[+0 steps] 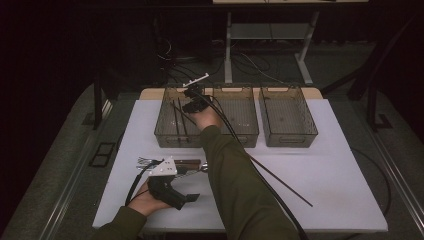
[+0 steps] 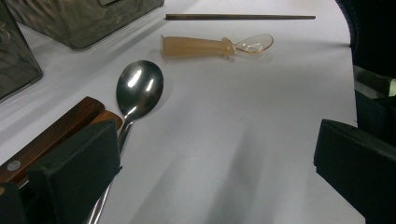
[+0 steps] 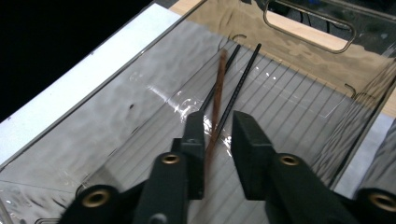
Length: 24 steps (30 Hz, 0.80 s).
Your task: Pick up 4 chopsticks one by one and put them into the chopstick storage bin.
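The white table (image 1: 320, 165) carried three translucent grey bins in a row along its far edge: the left bin (image 1: 167, 131), the middle bin (image 1: 240, 117) and the right bin (image 1: 287, 116). The person's right forearm, in an olive sleeve (image 1: 235, 185), reached across the table into the left bin.

The right gripper (image 3: 217, 130) was positioned inside the left bin, just above its ribbed floor. Its jaws stood slightly apart, with a brown chopstick (image 3: 218, 88) running up between them. The pads did not visibly press on it. Two black chopsticks (image 3: 243, 77) lay on the bin floor just beside the brown one, all three pointing roughly toward the bin's far wall and its handle cut-out.

A further dark chopstick (image 1: 282, 182) lay diagonally on the table, near the front of the middle bin and right of the sleeve; it appeared at the far edge of the left gripper view as well.

The left gripper (image 1: 170, 192) rested low over the near left part of the table, its jaws wide apart with nothing between them. Beside its left jaw lay a metal spoon (image 2: 139, 88), bowl facing up, touching a wooden-handled utensil (image 2: 51, 135). A translucent amber plastic spoon (image 2: 215, 45) lay farther off, between the metal spoon and the dark chopstick. Fork tines (image 1: 145, 160) showed at the left end of the utensil group in the high view.
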### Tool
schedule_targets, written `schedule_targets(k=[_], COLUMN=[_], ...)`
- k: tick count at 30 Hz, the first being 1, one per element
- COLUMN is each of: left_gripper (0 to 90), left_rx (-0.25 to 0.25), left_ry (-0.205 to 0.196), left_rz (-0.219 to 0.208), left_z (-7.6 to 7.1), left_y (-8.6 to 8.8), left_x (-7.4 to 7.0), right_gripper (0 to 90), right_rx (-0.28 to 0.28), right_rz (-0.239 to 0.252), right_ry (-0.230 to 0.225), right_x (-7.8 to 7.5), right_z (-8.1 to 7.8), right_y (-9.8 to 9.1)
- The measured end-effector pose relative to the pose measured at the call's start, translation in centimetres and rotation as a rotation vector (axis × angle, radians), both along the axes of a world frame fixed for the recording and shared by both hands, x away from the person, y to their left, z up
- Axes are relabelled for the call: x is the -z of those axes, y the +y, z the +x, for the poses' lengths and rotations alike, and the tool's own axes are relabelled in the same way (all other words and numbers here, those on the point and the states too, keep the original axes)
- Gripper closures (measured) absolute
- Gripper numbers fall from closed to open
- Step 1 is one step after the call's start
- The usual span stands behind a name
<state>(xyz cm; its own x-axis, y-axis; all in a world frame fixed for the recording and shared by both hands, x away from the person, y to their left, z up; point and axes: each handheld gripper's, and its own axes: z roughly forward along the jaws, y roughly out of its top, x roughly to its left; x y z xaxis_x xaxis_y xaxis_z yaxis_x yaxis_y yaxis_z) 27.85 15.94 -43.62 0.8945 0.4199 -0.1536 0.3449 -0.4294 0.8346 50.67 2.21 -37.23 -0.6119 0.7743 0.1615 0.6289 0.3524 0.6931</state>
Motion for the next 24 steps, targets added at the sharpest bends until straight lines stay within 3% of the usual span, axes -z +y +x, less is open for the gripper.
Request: schedule_targets(k=[8, 12, 19, 24], left_gripper=[0.0, 0.0, 0.0, 0.0], left_rx=[-0.005, 0.005, 0.002, -0.005], left_ry=[0.004, -0.006, -0.016, -0.012], left_rz=[-0.002, 0.010, 0.016, -0.003], left_z=[0.0, 0.0, 0.0, 0.0], left_y=[0.0, 0.1, 0.1, 0.1], left_x=[0.0, 0.0, -0.1, -0.1], right_gripper=[58.7, 51.8, 42.7, 35.8], right_rx=[-0.039, -0.102, -0.176, -0.199], right_rz=[0.012, 0.023, 0.065, 0.080], right_ry=[-0.003, -0.002, -0.025, -0.057], right_x=[-0.8, -0.9, -1.7, -2.4], right_z=[-0.5, -1.3, -3.4, -5.1], right_y=[-1.0, -1.9, -4.7, -7.0])
